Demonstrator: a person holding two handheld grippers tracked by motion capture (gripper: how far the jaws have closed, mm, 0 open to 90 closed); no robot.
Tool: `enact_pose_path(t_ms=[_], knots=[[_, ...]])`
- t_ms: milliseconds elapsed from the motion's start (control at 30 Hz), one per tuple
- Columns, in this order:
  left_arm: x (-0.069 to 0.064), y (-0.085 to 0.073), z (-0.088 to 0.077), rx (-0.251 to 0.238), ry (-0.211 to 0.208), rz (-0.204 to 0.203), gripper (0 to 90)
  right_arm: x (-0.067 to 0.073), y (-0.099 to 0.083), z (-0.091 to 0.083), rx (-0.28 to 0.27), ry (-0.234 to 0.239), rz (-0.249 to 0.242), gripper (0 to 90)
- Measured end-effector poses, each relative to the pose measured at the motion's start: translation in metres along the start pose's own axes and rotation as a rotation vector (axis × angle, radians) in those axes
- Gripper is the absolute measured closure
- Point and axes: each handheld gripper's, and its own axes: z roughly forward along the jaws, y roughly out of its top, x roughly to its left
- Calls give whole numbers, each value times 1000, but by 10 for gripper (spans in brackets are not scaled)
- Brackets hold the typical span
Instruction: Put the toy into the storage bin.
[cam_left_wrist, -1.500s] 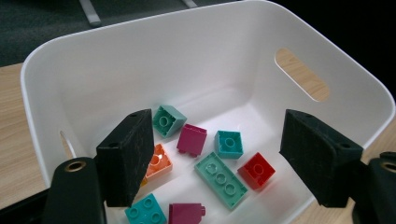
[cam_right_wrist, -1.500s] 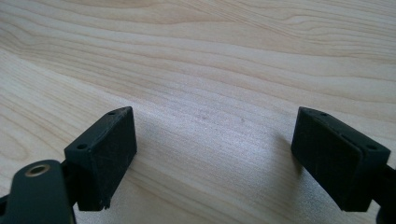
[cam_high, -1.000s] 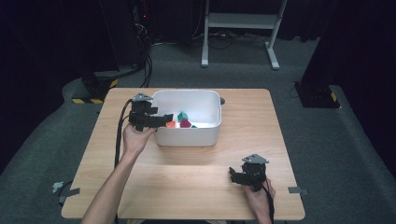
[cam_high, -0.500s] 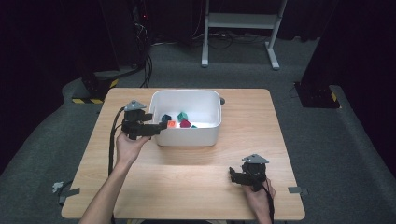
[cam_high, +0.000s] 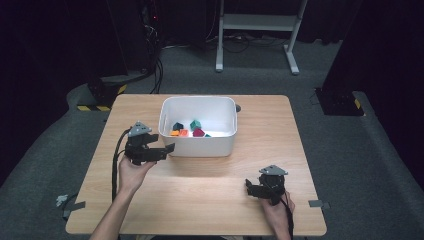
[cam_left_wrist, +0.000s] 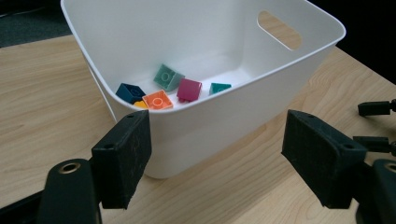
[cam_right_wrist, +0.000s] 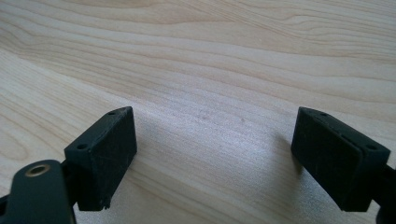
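My left gripper (cam_high: 167, 149) hangs just beside the near left corner of the white plastic bin (cam_high: 200, 145) on the pale wooden table (cam_high: 200, 190), its jaws spread wide with nothing between them. Along those jaws I look into the bin at small plastic building bricks lying on its floor: an orange brick (cam_left_wrist: 157, 100), a dark blue brick (cam_left_wrist: 130, 92), a teal brick (cam_left_wrist: 168, 77), a magenta brick (cam_left_wrist: 189, 89) and a smaller green brick (cam_left_wrist: 219, 87). My right gripper (cam_high: 251, 187) rests low near the table's front right, well apart from the bin, jaws also spread, bare wood between them.
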Motion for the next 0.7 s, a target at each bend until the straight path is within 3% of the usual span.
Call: enact_pose_path(t_ms=[267,700], knots=[[-5,-23,-4,5,22,17,244,0,0,0,0,0,0,138],[-7,-56,-2,2,20,-13,250,0,0,0,0,0,0,138]])
